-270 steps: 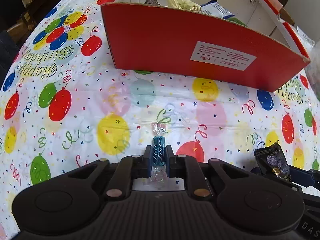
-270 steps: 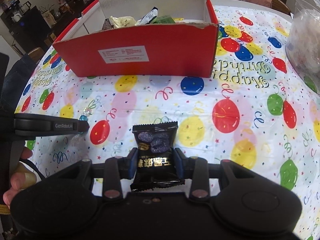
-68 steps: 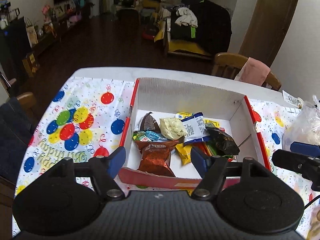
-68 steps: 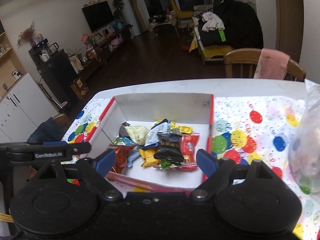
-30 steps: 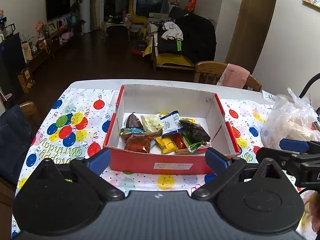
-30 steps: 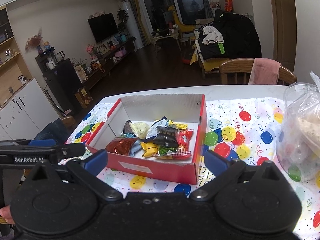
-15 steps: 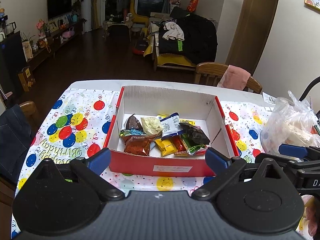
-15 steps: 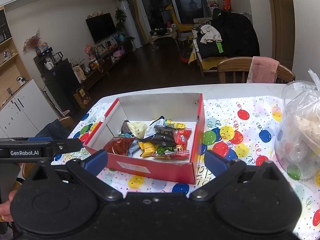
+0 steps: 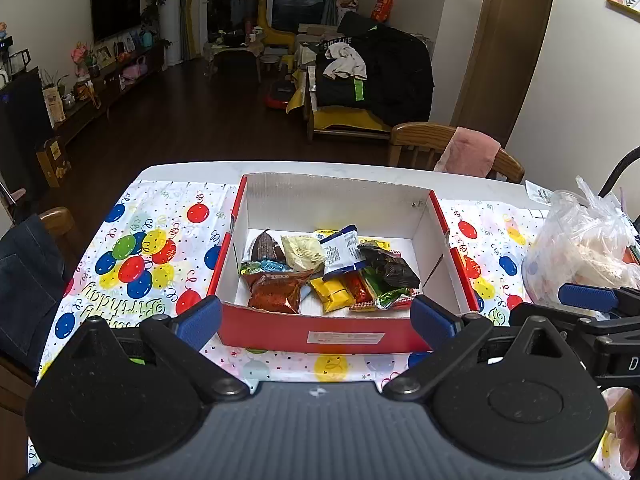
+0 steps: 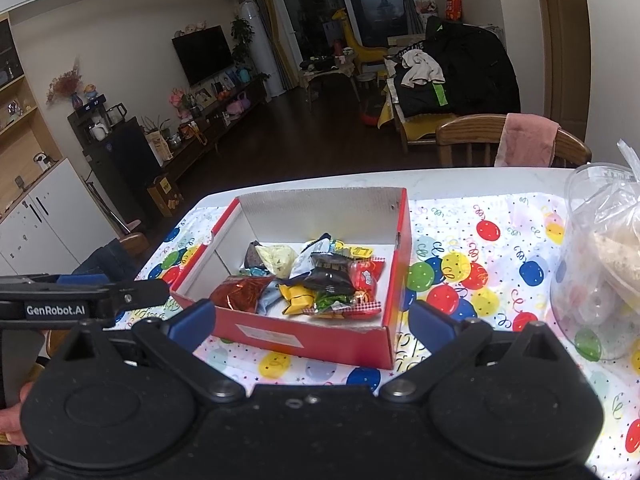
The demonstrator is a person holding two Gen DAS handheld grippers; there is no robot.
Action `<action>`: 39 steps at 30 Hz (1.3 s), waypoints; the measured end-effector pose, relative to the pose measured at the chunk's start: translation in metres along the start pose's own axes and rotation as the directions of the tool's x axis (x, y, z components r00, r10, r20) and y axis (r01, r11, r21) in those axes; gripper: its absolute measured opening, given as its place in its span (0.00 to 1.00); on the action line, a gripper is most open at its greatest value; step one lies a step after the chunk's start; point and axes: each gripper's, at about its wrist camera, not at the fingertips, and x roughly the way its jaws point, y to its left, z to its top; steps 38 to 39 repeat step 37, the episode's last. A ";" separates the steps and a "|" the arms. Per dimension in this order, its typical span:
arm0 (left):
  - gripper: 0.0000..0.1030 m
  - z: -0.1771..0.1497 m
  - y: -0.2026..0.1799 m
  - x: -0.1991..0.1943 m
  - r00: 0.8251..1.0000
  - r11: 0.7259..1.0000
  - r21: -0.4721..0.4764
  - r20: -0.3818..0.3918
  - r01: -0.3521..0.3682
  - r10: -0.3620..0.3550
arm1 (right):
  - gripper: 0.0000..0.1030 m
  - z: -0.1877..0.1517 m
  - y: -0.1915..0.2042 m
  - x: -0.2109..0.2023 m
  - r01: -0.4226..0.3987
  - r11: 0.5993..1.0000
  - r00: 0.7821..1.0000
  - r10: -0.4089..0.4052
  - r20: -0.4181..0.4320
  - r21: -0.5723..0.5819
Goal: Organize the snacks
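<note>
A red cardboard box (image 9: pixel 280 328) (image 10: pixel 320 344) with white inside walls stands on the balloon-print tablecloth (image 9: pixel 136 256). Several wrapped snacks lie in it: a brown foil packet (image 9: pixel 276 290) (image 10: pixel 240 294), a yellow one (image 9: pixel 332 290) (image 10: pixel 298 298), a black one (image 9: pixel 386 268) (image 10: pixel 334 270), a white-and-blue one (image 9: pixel 340 250). My left gripper (image 9: pixel 316 322) hangs wide open and empty, above and in front of the box. Just as wide and empty, my right gripper (image 10: pixel 312 326) is drawn back from the box too.
A clear plastic bag (image 9: pixel 580 248) and a clear tub (image 10: pixel 600 264) stand on the table's right side. A wooden chair with a pink cloth (image 9: pixel 468 152) is behind the table. Another chair with denim (image 9: pixel 28 276) is at the left.
Both grippers, earlier shut on a blue candy and a black packet, have let go and stand open. They have lifted and pulled back from the box; the black packet now lies in it.
</note>
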 end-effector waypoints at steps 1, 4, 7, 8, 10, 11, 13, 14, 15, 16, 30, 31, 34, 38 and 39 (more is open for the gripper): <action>0.98 0.000 0.000 0.000 1.000 1.000 -0.001 0.001 0.001 -0.001 | 1.00 0.001 0.001 0.000 0.000 1.000 1.000 0.000 0.001 0.000; 0.98 0.001 -0.001 -0.001 1.000 1.000 0.002 0.003 0.001 -0.001 | 1.00 0.001 0.001 -0.001 0.000 1.000 1.000 0.000 0.002 0.000; 0.98 0.002 -0.001 -0.002 1.000 1.000 0.002 0.006 0.001 -0.001 | 1.00 0.001 0.001 -0.001 -0.001 1.000 1.000 0.001 0.001 0.000; 0.98 0.002 0.000 -0.002 1.000 1.000 0.000 0.007 0.002 -0.002 | 1.00 0.001 0.002 -0.001 0.000 1.000 1.000 0.000 0.001 0.000; 0.98 0.002 0.000 -0.002 1.000 1.000 0.001 0.007 0.002 -0.002 | 1.00 0.003 0.002 -0.001 0.001 1.000 1.000 -0.001 0.001 -0.001; 0.98 0.002 0.000 -0.002 1.000 1.000 0.001 0.007 0.001 -0.001 | 1.00 0.003 0.002 -0.001 0.001 1.000 1.000 -0.001 0.001 0.000; 0.98 0.003 0.000 -0.002 1.000 1.000 0.002 0.007 0.002 -0.002 | 1.00 0.003 0.003 -0.001 0.003 1.000 1.000 -0.003 0.000 -0.002; 0.98 0.003 0.000 -0.002 1.000 1.000 0.001 0.007 0.002 -0.002 | 1.00 0.003 0.002 -0.001 0.002 1.000 1.000 -0.002 0.001 -0.001; 0.98 0.003 -0.001 -0.002 1.000 1.000 0.002 0.007 0.001 -0.001 | 1.00 0.003 0.002 -0.001 0.001 1.000 1.000 -0.001 0.001 -0.001; 0.98 0.003 -0.001 -0.002 1.000 1.000 0.003 0.007 0.002 -0.002 | 1.00 0.003 0.002 -0.001 0.001 1.000 1.000 -0.001 0.002 -0.001; 0.98 0.006 -0.006 0.000 1.000 1.000 0.024 0.009 0.008 -0.008 | 1.00 0.003 -0.003 -0.002 0.014 1.000 1.000 -0.014 -0.006 0.004; 0.98 0.006 -0.006 0.000 1.000 1.000 0.025 0.009 0.006 -0.007 | 1.00 0.003 -0.004 -0.002 0.014 1.000 1.000 -0.014 -0.007 0.006; 0.98 0.006 -0.005 0.001 1.000 1.000 0.025 0.007 0.002 -0.002 | 1.00 0.002 -0.006 -0.002 0.018 1.000 1.000 -0.018 -0.007 0.009; 0.98 0.006 -0.004 0.003 1.000 1.000 0.021 0.000 0.004 -0.004 | 1.00 0.000 -0.008 -0.002 0.022 1.000 1.000 -0.022 -0.009 0.015; 0.98 0.006 -0.004 0.003 1.000 1.000 0.021 0.000 0.004 -0.004 | 1.00 0.000 -0.008 -0.002 0.022 1.000 1.000 -0.022 -0.009 0.015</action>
